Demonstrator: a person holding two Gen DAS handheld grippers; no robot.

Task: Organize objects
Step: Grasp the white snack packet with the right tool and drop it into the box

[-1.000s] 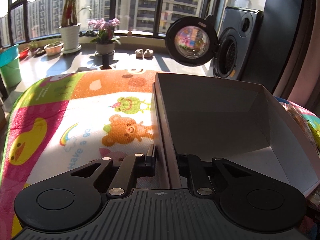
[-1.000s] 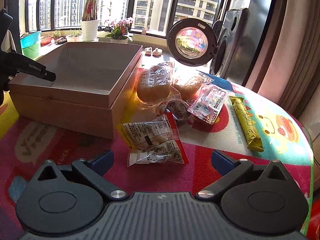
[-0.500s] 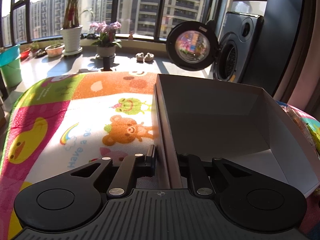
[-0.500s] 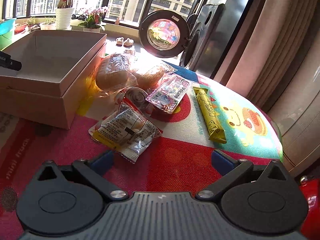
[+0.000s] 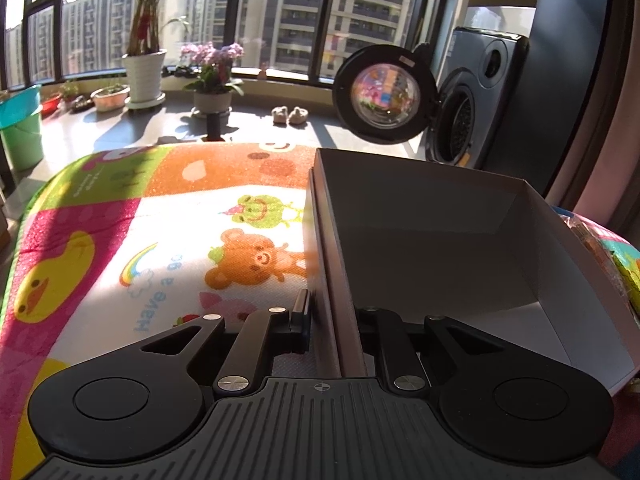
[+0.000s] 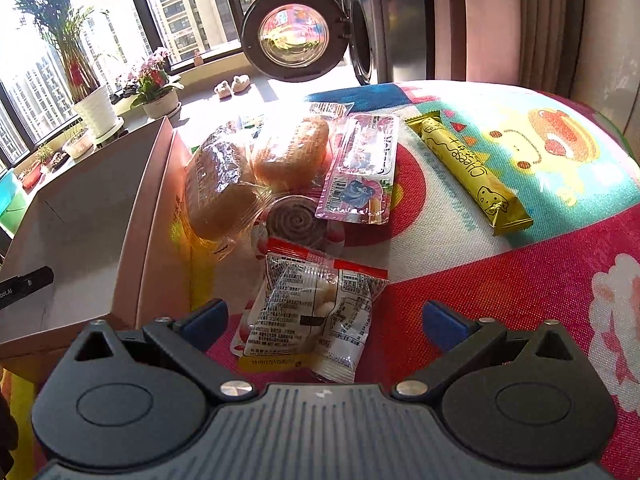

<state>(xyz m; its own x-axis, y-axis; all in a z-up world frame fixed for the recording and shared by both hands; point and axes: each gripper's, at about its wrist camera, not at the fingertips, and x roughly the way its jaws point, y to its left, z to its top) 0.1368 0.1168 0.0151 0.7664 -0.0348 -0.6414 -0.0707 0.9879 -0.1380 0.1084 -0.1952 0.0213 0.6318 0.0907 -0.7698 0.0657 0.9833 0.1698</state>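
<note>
Steadying box (image 5: pixel 420 240): your left gripper (image 5: pixel 332 320) is pinching its near wall; right gripper (image 6: pixel 324 320), jaws wide, is straddling snack packet (image 6: pixel 316 312) for loading.

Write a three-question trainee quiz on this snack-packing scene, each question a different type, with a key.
1. True or false: the left gripper is clamped on the wall of the cardboard box.
2. Multiple choice: which item lies nearest the open right gripper? A) the yellow cheese stick B) the clear packet with a red edge C) the pink packet
3. Fill in: the inside of the box holds ____ snacks.

Key: 1 true; 2 B; 3 no
</note>
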